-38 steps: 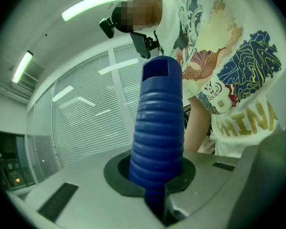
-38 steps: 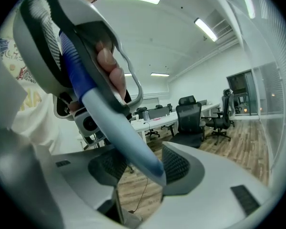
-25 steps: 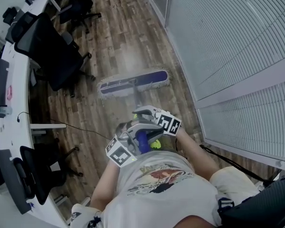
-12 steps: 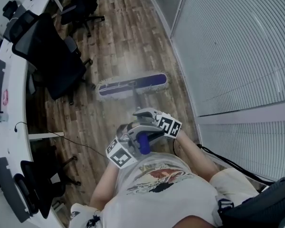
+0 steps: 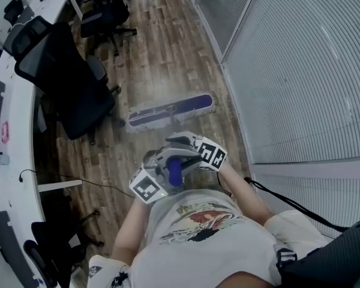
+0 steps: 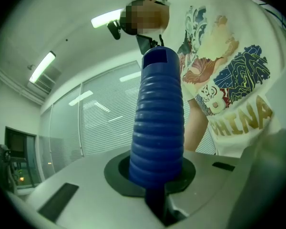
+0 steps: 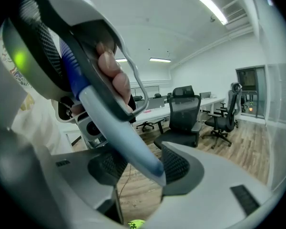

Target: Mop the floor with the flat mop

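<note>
My left claw (image 5: 159,171) is pinched tight around the blue bumpy grip (image 6: 157,123) at the top end of the mop. My right claw (image 5: 191,150) sits just ahead of it and is pinched on the grey pole (image 7: 124,142). The mop head (image 5: 171,111) lies flat on the wood floor (image 5: 162,53), out in front of both claws. A black chair (image 5: 78,95) stands to its left.
</note>
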Motion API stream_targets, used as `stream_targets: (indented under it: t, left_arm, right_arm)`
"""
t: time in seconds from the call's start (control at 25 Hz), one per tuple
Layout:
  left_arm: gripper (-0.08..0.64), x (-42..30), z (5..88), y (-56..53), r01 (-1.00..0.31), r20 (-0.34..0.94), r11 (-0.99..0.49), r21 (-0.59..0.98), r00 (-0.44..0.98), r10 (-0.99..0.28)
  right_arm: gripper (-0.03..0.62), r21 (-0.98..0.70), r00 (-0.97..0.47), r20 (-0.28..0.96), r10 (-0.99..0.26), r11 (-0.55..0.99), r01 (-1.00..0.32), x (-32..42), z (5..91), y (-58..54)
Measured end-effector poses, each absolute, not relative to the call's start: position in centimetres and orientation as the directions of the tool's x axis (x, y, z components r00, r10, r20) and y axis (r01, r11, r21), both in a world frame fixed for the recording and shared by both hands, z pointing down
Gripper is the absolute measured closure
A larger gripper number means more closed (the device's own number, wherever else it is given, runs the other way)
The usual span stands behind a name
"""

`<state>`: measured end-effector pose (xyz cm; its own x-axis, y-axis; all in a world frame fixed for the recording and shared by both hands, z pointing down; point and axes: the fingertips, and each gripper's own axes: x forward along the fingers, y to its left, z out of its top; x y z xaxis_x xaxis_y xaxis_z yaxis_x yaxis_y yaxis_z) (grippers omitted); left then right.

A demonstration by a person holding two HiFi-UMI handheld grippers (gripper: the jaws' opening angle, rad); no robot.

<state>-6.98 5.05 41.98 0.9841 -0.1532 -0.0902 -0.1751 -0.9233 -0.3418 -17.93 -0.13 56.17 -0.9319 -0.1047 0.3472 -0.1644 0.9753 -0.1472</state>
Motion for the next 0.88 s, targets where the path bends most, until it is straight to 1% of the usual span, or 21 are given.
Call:
stream_targets:
  t: [0.16, 0.32, 0.52, 0.72, 0.88]
  left_arm:
    - [0.528, -9.6, 41.8, 1.2, -0.220, -0.122, -0.918, -0.329, 0.974, -0.189]
    - [0.528, -9.7, 41.7, -1.8, -0.257, -0.150, -0.915, -0.311, 0.964, -0.219]
    - [0.528, -10.3, 42.3, -5.0, -0.267, -0.128, -0.909, -0.319, 0.963, -0.237]
    - [0.528, -12.2, 42.4, -9.7, -0.283, -0.127, -0.914, -0.292, 0.958, -0.256]
    - [0.528, -12.4, 41.4, -14.9, -0.301, -0.137, -0.910, -0.284, 0.952, -0.272]
  right_arm:
    - [0.390, -0.138, -0.920, 0.381, -0.089, 0.979, -0.152, -20.1, 56.5, -3.7]
    - [0.390, -0.133, -0.916, 0.386, -0.105, 0.977, -0.168, -20.6, 55.1, -6.6]
    - [0.390, -0.119, -0.906, 0.409, -0.108, 0.978, -0.170, -21.2, 55.3, -9.7]
    - [0.390, -0.123, -0.915, 0.386, -0.121, 0.976, -0.181, -22.7, 55.5, -14.4]
    - [0.390, -0.142, -0.928, 0.351, -0.128, 0.972, -0.188, -22.7, 54.9, -19.5]
